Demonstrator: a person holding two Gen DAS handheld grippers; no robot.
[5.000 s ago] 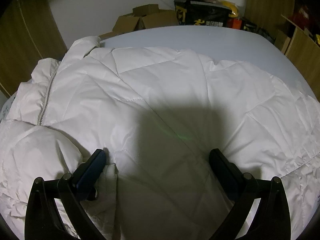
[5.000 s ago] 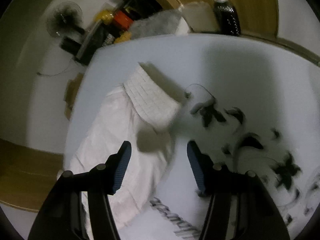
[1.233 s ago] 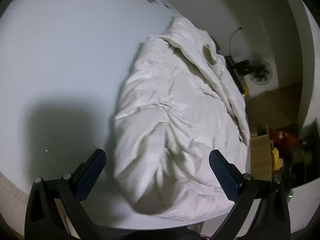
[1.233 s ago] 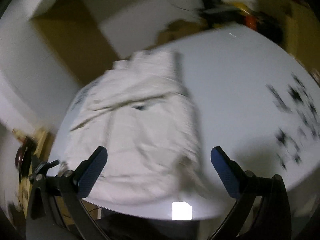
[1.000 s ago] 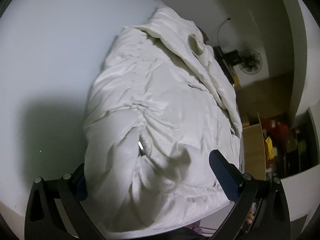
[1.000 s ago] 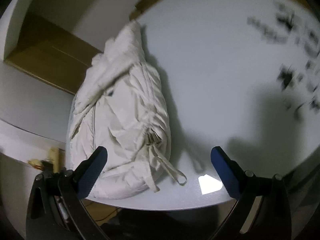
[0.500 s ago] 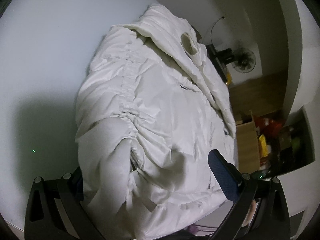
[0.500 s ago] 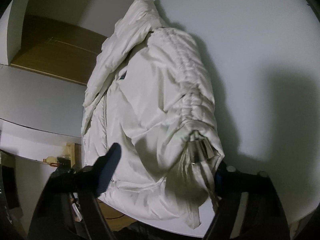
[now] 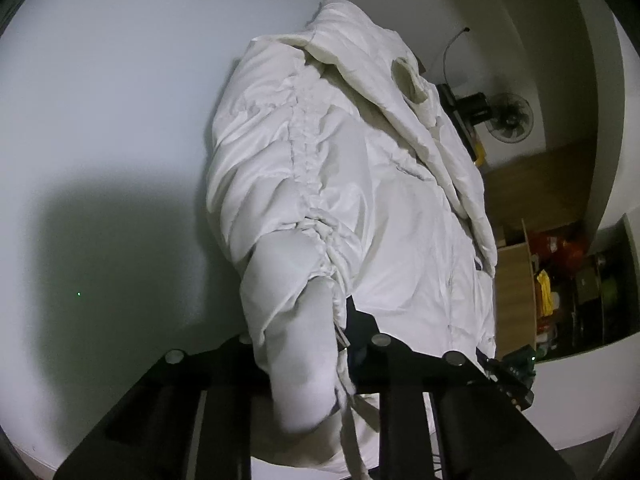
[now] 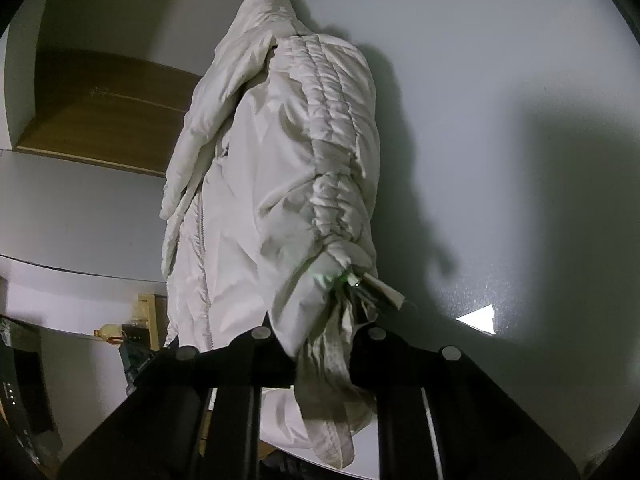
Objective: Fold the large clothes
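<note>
Jacket [image 9: 360, 184] lies along the table [image 9: 100, 100] edge nearest the grippers, near end lifted. Soft, puffy, light, slick shell; best held at the gathered side seams. Left gripper [image 9: 304, 344] clamped on one seam end, right gripper [image 10: 320, 340] clamped on the other, drawcord included. Half a second ago both stood wide, nothing gripped; jacket flat.

A black fan [image 9: 630, 118] stands by the wall above cluttered wooden shelves [image 9: 560, 280].
</note>
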